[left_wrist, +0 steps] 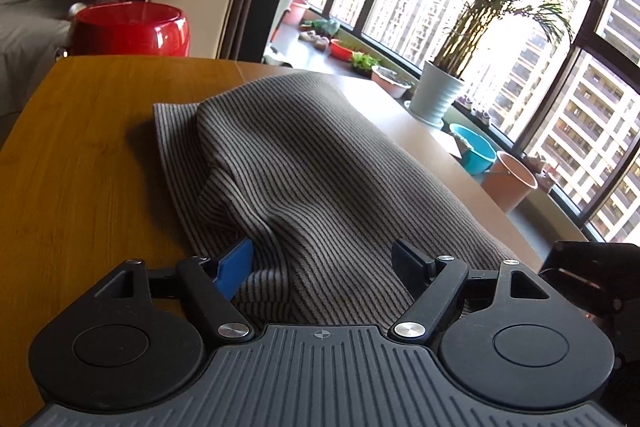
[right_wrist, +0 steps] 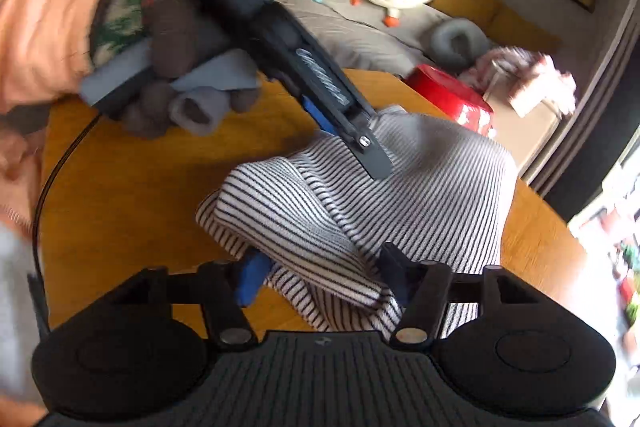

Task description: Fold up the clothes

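Blue-padded fingers (left_wrist: 234, 269) of the left gripper (left_wrist: 324, 263) stand wide apart astride a raised fold of the striped garment (left_wrist: 320, 163), pads not pressing it; the right gripper (right_wrist: 320, 275) is about half open with a bunched corner of the same cloth between its jaws, and whether the pads grip it cannot be told. Garment lies heaped on the wooden table (left_wrist: 80, 147), near its window-side edge. Beyond: gloved hand (right_wrist: 180, 67), red bowl (left_wrist: 130, 29), sofa (right_wrist: 360, 27), potted palm (left_wrist: 436, 95).
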### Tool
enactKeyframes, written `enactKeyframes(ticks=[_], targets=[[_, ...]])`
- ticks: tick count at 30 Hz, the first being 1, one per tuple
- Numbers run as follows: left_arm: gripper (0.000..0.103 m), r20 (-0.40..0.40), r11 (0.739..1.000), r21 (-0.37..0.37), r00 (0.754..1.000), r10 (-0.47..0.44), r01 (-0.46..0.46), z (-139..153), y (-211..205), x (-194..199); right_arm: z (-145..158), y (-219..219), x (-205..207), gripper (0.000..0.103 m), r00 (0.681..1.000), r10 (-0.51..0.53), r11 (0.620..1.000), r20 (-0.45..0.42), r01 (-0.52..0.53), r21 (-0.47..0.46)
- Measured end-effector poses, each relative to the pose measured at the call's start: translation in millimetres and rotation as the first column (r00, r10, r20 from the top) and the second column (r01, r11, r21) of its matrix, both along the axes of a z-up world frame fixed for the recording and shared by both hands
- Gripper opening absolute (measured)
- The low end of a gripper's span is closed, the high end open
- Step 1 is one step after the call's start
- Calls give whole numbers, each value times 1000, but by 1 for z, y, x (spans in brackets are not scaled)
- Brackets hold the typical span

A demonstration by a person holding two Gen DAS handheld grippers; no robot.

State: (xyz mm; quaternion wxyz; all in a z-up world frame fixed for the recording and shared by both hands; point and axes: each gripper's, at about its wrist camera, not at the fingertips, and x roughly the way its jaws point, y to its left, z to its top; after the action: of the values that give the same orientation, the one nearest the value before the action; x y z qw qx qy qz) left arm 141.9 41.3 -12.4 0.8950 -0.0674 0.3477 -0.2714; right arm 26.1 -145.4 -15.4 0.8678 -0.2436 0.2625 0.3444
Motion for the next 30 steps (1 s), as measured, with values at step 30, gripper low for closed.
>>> enactKeyframes(ticks=[30], targets=[[96,187,829,412,856,-482,377,-8,-49,-84,5,-60,62,36,901,-106,895,-422,271,353]])
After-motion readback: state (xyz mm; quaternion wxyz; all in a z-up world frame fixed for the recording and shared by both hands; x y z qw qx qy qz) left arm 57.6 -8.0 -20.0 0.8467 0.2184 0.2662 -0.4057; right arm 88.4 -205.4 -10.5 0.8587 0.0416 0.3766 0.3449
